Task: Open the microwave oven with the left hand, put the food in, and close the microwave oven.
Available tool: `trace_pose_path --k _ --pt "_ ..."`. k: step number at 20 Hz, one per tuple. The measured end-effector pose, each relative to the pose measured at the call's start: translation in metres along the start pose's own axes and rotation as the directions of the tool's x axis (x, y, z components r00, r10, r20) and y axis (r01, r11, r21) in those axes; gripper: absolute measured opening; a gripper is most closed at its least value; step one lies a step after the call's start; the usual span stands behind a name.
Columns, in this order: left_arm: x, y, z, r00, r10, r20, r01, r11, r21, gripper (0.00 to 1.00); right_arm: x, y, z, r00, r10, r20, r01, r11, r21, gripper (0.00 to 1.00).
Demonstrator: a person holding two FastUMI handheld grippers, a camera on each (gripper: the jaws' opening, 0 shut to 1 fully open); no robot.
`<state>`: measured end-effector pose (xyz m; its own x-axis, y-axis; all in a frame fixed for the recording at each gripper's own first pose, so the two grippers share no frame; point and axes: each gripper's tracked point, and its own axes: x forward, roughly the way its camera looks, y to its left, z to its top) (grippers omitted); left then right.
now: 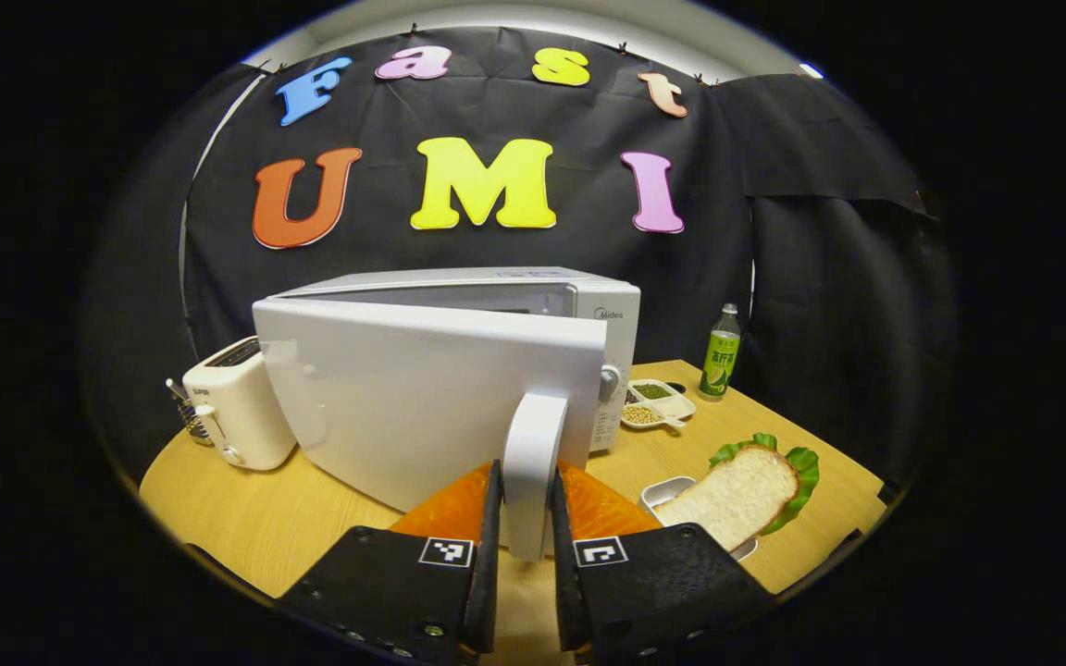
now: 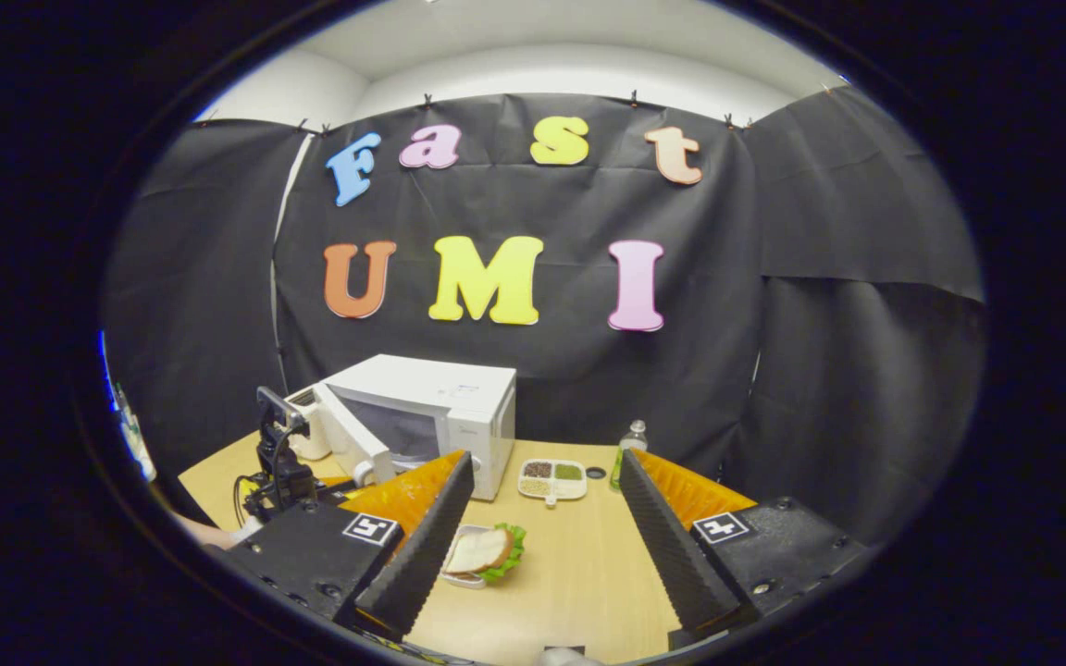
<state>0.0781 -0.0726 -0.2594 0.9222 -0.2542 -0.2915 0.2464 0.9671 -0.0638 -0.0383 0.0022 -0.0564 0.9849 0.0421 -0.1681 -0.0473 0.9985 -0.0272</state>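
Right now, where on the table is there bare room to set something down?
Bare wood lies in front of the seed tray, right of the sandwich. It is crowded on the left around the microwave, its open door and the toaster.

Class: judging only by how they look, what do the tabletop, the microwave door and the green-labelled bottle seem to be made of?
Tabletop: wood or wood-look laminate, matte, faint pale grain lines.
Microwave door: probably smooth white plastic or painted metal, with a soft even sheen.
Bottle: likely clear plastic; see-through neck above its label.
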Motion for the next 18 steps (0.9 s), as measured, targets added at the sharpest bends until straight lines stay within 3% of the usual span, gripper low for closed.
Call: trace_pose_path --k 1,2,3,4,5,6,7,10,11,13,14,15,18 --pt "-0.01 0.01 -0.001 1.0 0.014 0.001 -0.014 1.0 -0.011 0.52 -0.001 0.002 -0.002 1.0 0.014 -0.003 -0.014 1.0 -0.001 0.92" --pt "-0.017 0.018 0.001 1.0 0.024 0.005 -0.024 1.0 -0.018 0.52 -0.003 0.005 -0.002 1.0 0.024 -0.001 -0.024 1.0 0.001 0.92" --pt "-0.022 0.023 0.0 0.999 0.035 -0.002 -0.035 0.999 -0.021 0.62 -0.004 0.006 -0.003 1.0 0.03 0.0 -0.03 1.0 0.002 0.92" --pt "-0.029 0.03 0.001 0.999 0.05 -0.001 -0.05 0.999 -0.017 0.65 -0.005 0.008 -0.004 0.999 0.035 0.002 -0.035 0.999 0.004 0.92" --pt "-0.037 0.041 0.005 0.997 0.075 0.01 -0.075 0.997 -0.011 0.8 -0.006 0.01 -0.005 0.999 0.041 0.003 -0.041 0.999 0.008 0.92" --pt "-0.041 0.043 0.003 0.998 0.069 -0.002 -0.069 0.997 -0.02 0.95 -0.006 0.013 -0.005 0.999 0.048 0.003 -0.048 0.999 0.013 1.0" --pt "-0.047 0.047 0.0 0.997 0.074 -0.01 -0.074 0.997 -0.026 0.98 -0.006 0.017 -0.006 0.998 0.056 0.004 -0.056 0.998 0.017 0.92" --pt "-0.069 0.064 -0.006 0.994 0.104 -0.016 -0.104 0.995 -0.001 0.98 -0.004 0.032 -0.006 0.997 0.082 0.011 -0.083 0.996 0.018 0.92" --pt "-0.077 0.072 -0.008 0.993 0.118 -0.017 -0.118 0.993 0.004 0.98 -0.005 0.039 -0.007 0.995 0.096 0.013 -0.096 0.995 0.016 1.0" --pt "-0.094 0.088 -0.014 0.988 0.15 -0.026 -0.151 0.989 -0.006 0.98 -0.003 0.049 -0.009 0.993 0.116 0.013 -0.116 0.993 0.01 1.0" --pt "-0.104 0.098 -0.017 0.985 0.17 -0.032 -0.17 0.985 -0.014 0.98 -0.002 0.055 -0.011 0.992 0.125 0.011 -0.126 0.992 0.009 0.92" --pt "-0.114 0.107 -0.02 0.981 0.19 -0.038 -0.191 0.981 -0.019 0.98 -0.001 0.06 -0.013 0.991 0.135 0.008 -0.135 0.991 0.009 1.0" --pt "-0.142 0.14 -0.028 0.965 0.256 -0.052 -0.258 0.966 -0.022 0.98 0.004 0.074 -0.017 0.986 0.166 -0.004 -0.166 0.986 0.0 1.0"
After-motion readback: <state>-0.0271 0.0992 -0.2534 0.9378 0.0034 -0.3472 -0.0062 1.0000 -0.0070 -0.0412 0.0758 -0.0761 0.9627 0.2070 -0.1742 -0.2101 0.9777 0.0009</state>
